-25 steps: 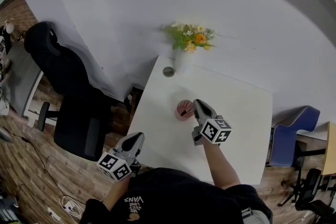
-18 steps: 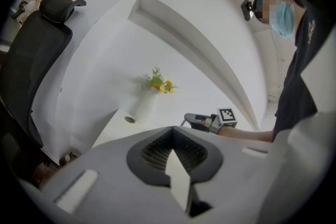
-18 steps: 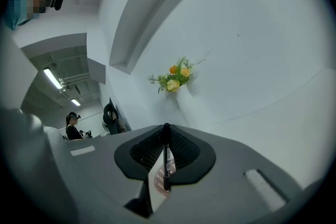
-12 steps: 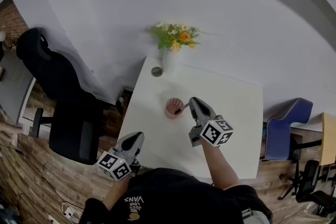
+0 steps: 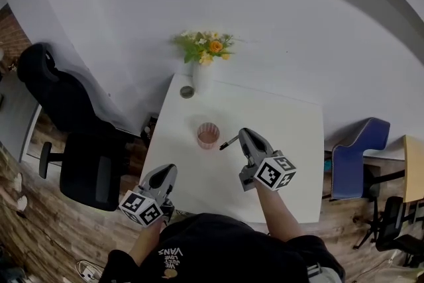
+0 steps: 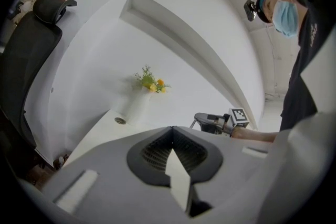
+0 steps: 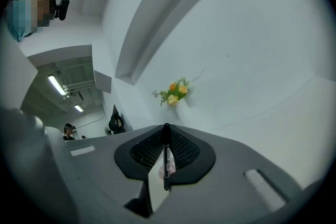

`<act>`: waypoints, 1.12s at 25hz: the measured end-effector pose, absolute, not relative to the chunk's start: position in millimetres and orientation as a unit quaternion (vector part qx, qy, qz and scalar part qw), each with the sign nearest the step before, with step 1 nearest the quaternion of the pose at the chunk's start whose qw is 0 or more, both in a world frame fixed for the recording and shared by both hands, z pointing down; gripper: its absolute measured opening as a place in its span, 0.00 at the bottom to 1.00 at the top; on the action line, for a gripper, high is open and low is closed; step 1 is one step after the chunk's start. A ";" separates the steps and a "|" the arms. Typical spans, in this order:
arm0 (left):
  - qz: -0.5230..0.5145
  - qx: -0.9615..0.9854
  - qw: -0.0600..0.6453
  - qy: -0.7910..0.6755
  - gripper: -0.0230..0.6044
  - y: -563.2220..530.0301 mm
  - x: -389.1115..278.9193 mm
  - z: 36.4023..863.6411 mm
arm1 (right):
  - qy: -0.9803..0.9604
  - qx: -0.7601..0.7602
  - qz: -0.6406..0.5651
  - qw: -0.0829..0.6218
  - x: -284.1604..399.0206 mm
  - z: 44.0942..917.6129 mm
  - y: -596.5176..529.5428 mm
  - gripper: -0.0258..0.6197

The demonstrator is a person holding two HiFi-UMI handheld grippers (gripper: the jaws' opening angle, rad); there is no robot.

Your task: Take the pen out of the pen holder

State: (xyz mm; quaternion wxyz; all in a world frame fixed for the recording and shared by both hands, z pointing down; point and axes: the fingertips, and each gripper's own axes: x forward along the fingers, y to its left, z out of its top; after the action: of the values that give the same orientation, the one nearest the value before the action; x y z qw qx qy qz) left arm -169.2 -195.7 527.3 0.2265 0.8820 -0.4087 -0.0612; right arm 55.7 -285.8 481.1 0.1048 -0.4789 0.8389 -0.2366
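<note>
A pink pen holder [image 5: 208,135] stands in the middle of the white table [image 5: 291,162]. My right gripper [image 5: 242,134] hovers just right of it, shut on a black pen [image 5: 229,142] that sticks out toward the holder and is clear of its rim. In the right gripper view the pen [image 7: 166,157] stands upright, clamped between the pads of my right gripper [image 7: 166,128]. My left gripper [image 5: 169,170] hangs at the table's near left edge, jaws together with nothing in them. In the left gripper view my left gripper [image 6: 173,131] faces the table, with the right gripper [image 6: 212,122] ahead.
A white vase of orange and yellow flowers [image 5: 202,50] stands at the table's far left corner, with a small round grey object [image 5: 187,92] beside it. A black office chair [image 5: 66,109] is to the left and a blue chair [image 5: 358,156] to the right.
My right gripper has risen and drawn back to the right, bringing the pen up out of the holder. The left gripper has shifted slightly along the table edge.
</note>
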 end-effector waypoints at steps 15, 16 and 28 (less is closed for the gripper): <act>-0.066 0.879 0.219 -0.419 0.12 -188.7 -120.3 524.7 | 0.818 -0.501 -0.266 0.096 130.4 510.4 -232.6 0.09; -0.066 0.878 0.219 -0.420 0.12 -187.5 -116.4 524.5 | 0.817 -0.502 -0.267 0.096 135.5 511.6 -229.8 0.09; -0.068 0.874 0.218 -0.430 0.12 -169.6 -76.7 528.0 | 0.817 -0.497 -0.279 0.090 177.3 527.3 -202.4 0.09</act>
State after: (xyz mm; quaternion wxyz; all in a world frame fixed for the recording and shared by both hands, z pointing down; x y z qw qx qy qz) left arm -76.7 -169.6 528.0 0.2180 0.8735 -0.4298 -0.0684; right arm 177.3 -202.4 527.3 0.0899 -0.4972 0.8165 -0.2793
